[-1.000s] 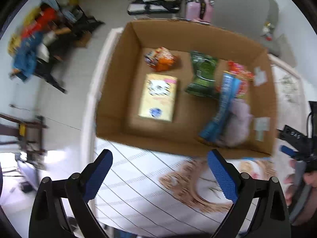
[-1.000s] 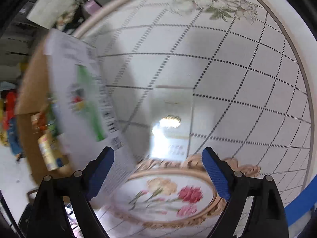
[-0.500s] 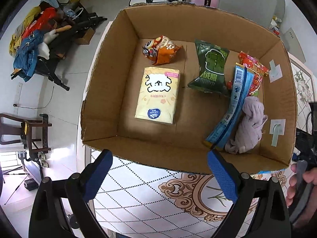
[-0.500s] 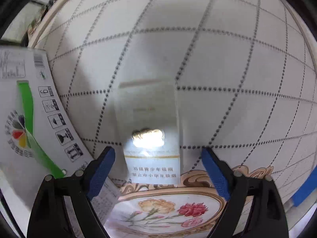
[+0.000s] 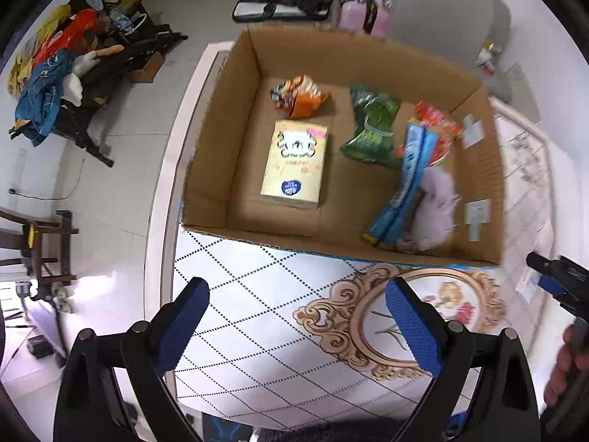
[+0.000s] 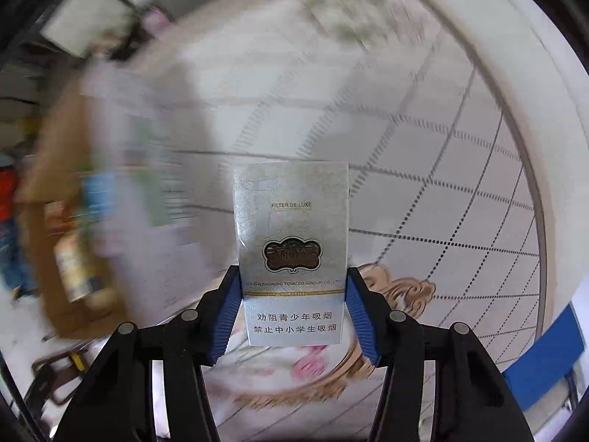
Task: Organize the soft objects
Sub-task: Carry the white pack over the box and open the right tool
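Note:
My right gripper [image 6: 292, 309] is shut on a silver cigarette pack [image 6: 291, 243], held upright above the tiled table. My left gripper [image 5: 298, 324] is open and empty over the table in front of the cardboard box [image 5: 206, 169]. In the box lie a yellow tissue pack [image 5: 294, 164], an orange snack bag [image 5: 300, 95], a green bag [image 5: 371, 129], a red packet [image 5: 438, 121], a long blue packet [image 5: 405, 184] and a lilac cloth [image 5: 436, 210]. The right gripper shows at the right edge of the left wrist view [image 5: 556, 280].
The box stands blurred at the left of the right wrist view [image 6: 55, 202]. The round table's white rim [image 6: 515, 84] curves along the right. Beyond the table edge [image 5: 162, 221] is floor with a clothes-laden rack [image 5: 55, 84], a chair [image 5: 449, 18] and bags.
My right gripper closed on the cigarette pack that lay on the table and lifted it; the view now swings. My left gripper pulled back a little from the box.

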Motion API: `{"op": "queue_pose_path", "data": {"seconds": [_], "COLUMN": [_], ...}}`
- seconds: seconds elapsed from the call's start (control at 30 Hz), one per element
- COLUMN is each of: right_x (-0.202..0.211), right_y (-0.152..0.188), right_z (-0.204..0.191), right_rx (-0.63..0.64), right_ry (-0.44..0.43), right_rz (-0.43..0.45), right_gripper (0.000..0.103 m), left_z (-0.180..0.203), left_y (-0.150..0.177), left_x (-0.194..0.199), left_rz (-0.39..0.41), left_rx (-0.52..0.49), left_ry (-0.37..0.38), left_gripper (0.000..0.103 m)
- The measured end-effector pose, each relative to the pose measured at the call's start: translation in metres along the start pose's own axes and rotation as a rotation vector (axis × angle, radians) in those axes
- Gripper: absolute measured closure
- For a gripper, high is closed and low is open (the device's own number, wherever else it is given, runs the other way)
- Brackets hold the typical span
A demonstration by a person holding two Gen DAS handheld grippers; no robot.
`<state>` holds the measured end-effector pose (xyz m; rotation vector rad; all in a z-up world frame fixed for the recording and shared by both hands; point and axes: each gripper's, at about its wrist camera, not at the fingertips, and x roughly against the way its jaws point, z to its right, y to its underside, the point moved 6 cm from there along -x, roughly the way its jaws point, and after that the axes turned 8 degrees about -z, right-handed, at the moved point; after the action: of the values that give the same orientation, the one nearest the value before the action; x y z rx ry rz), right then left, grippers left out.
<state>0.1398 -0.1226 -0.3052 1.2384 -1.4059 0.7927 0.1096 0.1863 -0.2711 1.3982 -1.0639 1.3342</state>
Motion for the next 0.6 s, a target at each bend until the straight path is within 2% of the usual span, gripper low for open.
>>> {"op": "queue_pose_path", "data": {"seconds": [0.13,0.23,0.37,0.47,0.6], "right_x": [0.064,0.074,0.041,0.008,-0.03], "right_y": [0.026,0.037,0.034,0.032,0.013], "right_z": [-0.081,-0.144,-0.195,-0.212,-0.216], "right_rx": [0.183,0.301,0.379,0.396,0.393], "right_ry": [-0.107,-0.136,-0.084,-0.051,-0.03], "right_rz": [0.052,0.057,0.036,-0.017,-0.057], "right_gripper": [0.045,0.045,0.045,0.045,0.045], "left_z": [-0.006,-0.012,-0.025,-0.035,-0.044], "left_y": [-0.001,-0.009,-0.021,-0.027,-0.034], "left_x": [0.029,0.032,0.01,-0.011,-0.032], "left_rz": [0.027,0.043,0.025,-0.007,-0.043], "left_rx": [-0.003,-0.016,-0.028,-0.025,-0.024], "left_ry": [0.082,0.093,0.073,0.06,0.065], "left_gripper": [0.005,0.005,0.005,0.005,0.005]}}
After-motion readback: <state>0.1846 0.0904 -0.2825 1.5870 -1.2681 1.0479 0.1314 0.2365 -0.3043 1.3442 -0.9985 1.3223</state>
